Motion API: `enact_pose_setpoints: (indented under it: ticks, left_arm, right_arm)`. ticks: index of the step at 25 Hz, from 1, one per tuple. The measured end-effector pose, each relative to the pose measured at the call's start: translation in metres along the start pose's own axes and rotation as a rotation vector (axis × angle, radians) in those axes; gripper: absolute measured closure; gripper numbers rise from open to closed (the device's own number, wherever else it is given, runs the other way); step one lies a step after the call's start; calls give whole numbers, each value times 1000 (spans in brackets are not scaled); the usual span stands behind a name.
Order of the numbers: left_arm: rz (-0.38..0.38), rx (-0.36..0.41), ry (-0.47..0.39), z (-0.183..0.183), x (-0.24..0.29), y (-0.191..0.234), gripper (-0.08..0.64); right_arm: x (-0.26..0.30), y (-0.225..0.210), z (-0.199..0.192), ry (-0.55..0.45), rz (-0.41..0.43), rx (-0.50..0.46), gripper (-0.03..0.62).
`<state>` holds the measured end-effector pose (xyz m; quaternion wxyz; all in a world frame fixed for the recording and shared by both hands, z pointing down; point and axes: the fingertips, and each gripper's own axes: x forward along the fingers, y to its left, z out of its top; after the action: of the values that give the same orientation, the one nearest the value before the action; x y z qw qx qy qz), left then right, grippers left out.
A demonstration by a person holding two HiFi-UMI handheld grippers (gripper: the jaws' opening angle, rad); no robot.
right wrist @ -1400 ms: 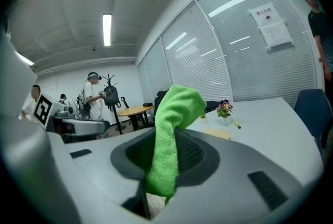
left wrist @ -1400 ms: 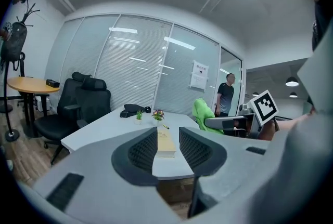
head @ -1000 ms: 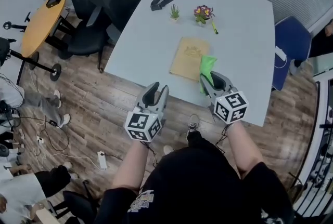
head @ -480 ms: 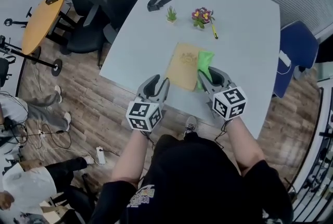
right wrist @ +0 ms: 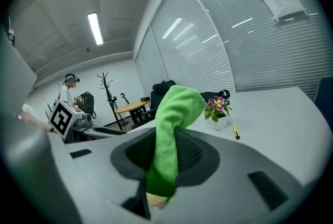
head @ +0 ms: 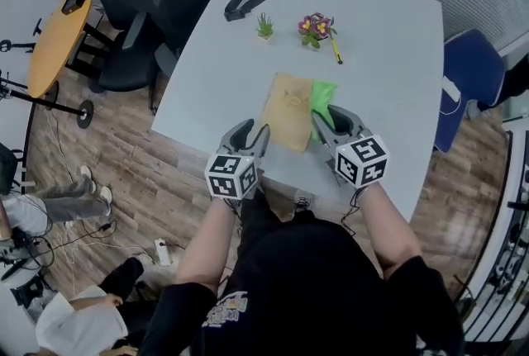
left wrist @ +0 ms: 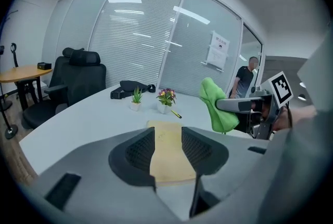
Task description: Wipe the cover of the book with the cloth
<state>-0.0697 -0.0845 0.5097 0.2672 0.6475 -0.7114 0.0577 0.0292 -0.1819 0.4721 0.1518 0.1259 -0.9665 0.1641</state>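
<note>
The book (head: pixel 289 108) lies flat on the white table (head: pixel 388 40), near its front edge and in front of you. Your right gripper (right wrist: pixel 165 153) has its jaws clamped on the green cloth (right wrist: pixel 174 108). The cloth stands up out of the jaws and sits over the book's right edge; contact cannot be confirmed. Your left gripper (left wrist: pixel 168 137) is at the book's near left corner. Its jaws are apart and opening, with nothing gripped between them.
</note>
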Motion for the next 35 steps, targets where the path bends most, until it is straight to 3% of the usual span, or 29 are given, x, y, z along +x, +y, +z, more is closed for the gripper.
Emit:
enact_pose_setpoints:
  ticks: [19,28,35]
  left_arm:
    - [-298,60,296,-52,94,46,397]
    - [-413,64,377,-68,118,52,394]
    - [-498,3,391,-74,125,55,360]
  right_arm:
    - [99,-22,-10,95,-214,54,495]
    - [144,-25,-32,206,-256,42,495]
    - [181,-25,-63,349,-252,-8,494]
